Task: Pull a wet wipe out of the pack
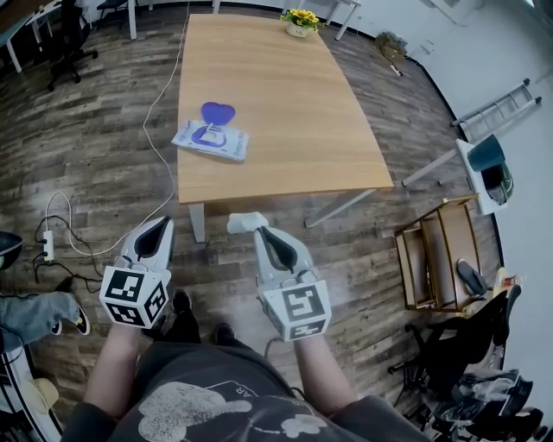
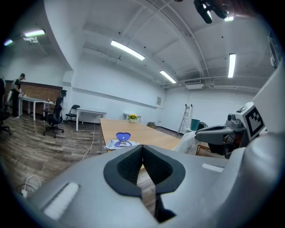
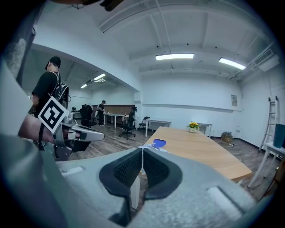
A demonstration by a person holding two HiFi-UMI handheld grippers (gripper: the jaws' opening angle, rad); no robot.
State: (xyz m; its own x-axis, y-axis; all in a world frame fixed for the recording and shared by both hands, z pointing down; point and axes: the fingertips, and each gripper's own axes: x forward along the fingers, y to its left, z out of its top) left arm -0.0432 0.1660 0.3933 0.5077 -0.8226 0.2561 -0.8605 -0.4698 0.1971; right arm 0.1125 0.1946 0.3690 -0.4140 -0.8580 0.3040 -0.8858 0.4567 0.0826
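The wet wipe pack [image 1: 210, 138] lies near the front left corner of the wooden table [image 1: 294, 95], its blue lid [image 1: 218, 112] flipped open. It also shows far ahead in both gripper views, as the pack [image 2: 120, 143] and the pack [image 3: 153, 146]. My right gripper [image 1: 259, 231] is off the table's front edge, shut on a crumpled white wipe [image 1: 246, 222] that sticks out of its tip; the same wipe [image 2: 188, 141] shows in the left gripper view. My left gripper [image 1: 160, 223] hangs beside it, shut with nothing between its jaws.
A pot of yellow flowers [image 1: 301, 22] stands at the table's far end. A white cable [image 1: 160, 104] and power strip [image 1: 47, 246] lie on the floor at left. A wooden rack [image 1: 436, 255] and ladder [image 1: 501, 108] stand at right. Desks, chairs and people [image 3: 102, 109] are far off.
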